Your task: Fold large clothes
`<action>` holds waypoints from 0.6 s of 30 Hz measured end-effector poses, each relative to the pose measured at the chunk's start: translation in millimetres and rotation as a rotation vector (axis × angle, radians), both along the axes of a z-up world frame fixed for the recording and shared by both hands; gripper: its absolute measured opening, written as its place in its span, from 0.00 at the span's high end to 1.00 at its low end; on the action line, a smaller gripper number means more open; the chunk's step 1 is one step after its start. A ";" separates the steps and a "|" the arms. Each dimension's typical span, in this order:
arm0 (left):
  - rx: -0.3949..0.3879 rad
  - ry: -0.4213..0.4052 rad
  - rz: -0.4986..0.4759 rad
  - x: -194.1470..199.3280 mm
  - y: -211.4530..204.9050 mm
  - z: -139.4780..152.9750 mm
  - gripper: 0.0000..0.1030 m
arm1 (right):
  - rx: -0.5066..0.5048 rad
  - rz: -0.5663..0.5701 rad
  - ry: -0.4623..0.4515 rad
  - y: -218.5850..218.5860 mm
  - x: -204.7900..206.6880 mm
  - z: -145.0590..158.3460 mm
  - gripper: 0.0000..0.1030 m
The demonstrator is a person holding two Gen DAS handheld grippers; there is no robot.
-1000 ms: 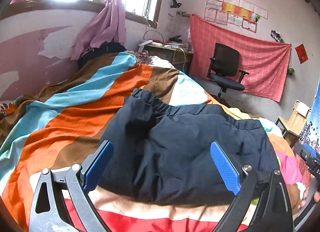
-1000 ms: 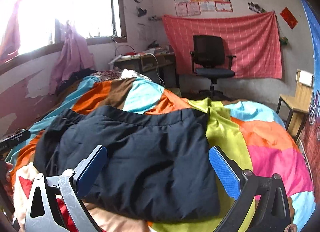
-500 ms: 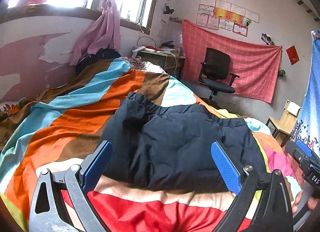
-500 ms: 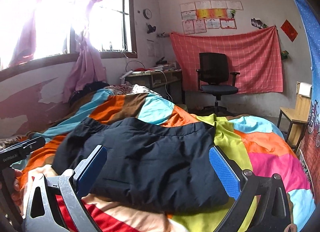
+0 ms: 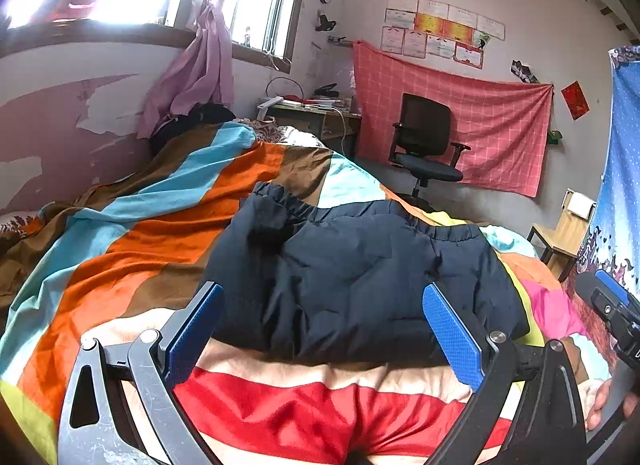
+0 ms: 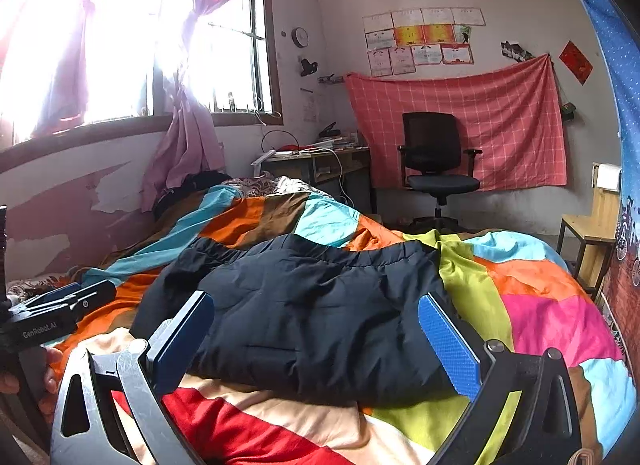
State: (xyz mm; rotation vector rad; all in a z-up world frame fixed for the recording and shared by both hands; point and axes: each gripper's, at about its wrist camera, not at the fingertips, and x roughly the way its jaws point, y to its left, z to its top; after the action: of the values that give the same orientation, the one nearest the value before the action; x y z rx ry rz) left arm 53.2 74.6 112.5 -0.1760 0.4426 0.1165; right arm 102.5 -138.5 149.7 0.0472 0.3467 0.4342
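Both cameras now sit higher and farther back than a second ago, so more of the red and cream bedspread stripes shows beneath the garment, which itself has not shifted. Dark navy padded jacket (image 5: 352, 277) (image 6: 308, 305) lies folded into a rough rectangle on the bed, elasticated hem at its 12 o'clock edge, folded edge at 6 o'clock toward the claws. It rests on a patchwork bedspread (image 5: 132, 233) (image 6: 536, 305) of orange, brown, turquoise, lime, pink and red blocks.

Left claw (image 5: 324, 329) is spread wide and empty, its blue pads (image 5: 452, 337) apart at 9 and 3 o'clock of the jacket's near edge, above the cloth and not touching it. Right claw (image 6: 316, 341) is likewise wide and empty, framing the jacket's near edge; its pads (image 6: 448, 349) hold nothing. In the left wrist view the right claw's body shows at 3 o'clock with fingers of a hand (image 5: 604, 405) on its grip; in the right wrist view the left claw's body appears at 9 o'clock, with a hand (image 6: 48, 369) below it.

Beyond the bed at 12 o'clock stand a cluttered worktop (image 6: 320, 157) and a black office chair (image 5: 424, 153) (image 6: 436, 161) before a red checked cloth (image 6: 480, 113) hung on the wall. A bright window (image 6: 120, 45) with pink curtains lies at 10 o'clock; a wooden chair (image 6: 592, 225) at 3 o'clock.
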 end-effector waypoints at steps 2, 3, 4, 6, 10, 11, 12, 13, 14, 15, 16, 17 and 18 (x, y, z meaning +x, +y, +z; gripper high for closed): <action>0.004 -0.001 -0.002 -1.7 -0.6 -1.2 0.05 | 0.003 0.000 -0.003 -0.6 -4.0 -0.3 0.00; 0.004 -0.002 -0.006 -2.6 -1.0 -1.6 0.05 | 0.005 -0.001 -0.004 -0.4 -5.8 -0.3 0.00; 0.005 -0.003 -0.010 -3.2 -1.4 -2.0 0.05 | 0.006 0.000 -0.006 -0.2 -7.7 -0.6 0.00; 0.009 -0.005 -0.016 -4.3 -1.9 -3.2 0.05 | 0.007 0.002 -0.012 -0.2 -11.2 -1.7 0.00; 0.021 -0.011 -0.029 -6.3 -4.9 -5.3 0.05 | 0.008 0.007 -0.023 1.9 -16.3 -4.1 0.00; 0.023 -0.012 -0.031 -6.9 -5.4 -6.1 0.05 | 0.009 0.009 -0.026 2.1 -17.4 -4.8 0.00; 0.025 -0.013 -0.034 -7.1 -5.9 -7.1 0.05 | 0.009 0.011 -0.030 2.7 -18.8 -5.7 0.00; 0.027 -0.012 -0.036 -7.1 -6.0 -8.2 0.05 | 0.010 0.013 -0.034 3.9 -19.9 -6.2 0.00; 0.029 -0.010 -0.036 -7.3 -6.4 -9.0 0.05 | 0.008 0.015 -0.037 4.9 -21.1 -7.2 0.00; 0.032 -0.009 -0.036 -7.8 -7.2 -10.2 0.05 | 0.006 0.017 -0.039 6.0 -22.3 -8.2 0.00; 0.035 -0.010 -0.038 -8.4 -8.0 -11.1 0.05 | 0.005 0.020 -0.041 6.8 -23.4 -9.4 0.00; 0.038 -0.015 -0.043 -9.3 -9.6 -12.4 0.05 | 0.004 0.021 -0.043 8.0 -24.5 -10.6 0.00; 0.044 -0.019 -0.052 -10.1 -11.8 -14.0 0.05 | 0.003 0.023 -0.044 8.8 -25.2 -11.6 0.00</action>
State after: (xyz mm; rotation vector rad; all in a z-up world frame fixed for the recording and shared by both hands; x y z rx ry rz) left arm 43.2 62.8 98.5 -0.1218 0.4254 0.0736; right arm 77.3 -129.7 138.1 0.0364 0.3032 0.4580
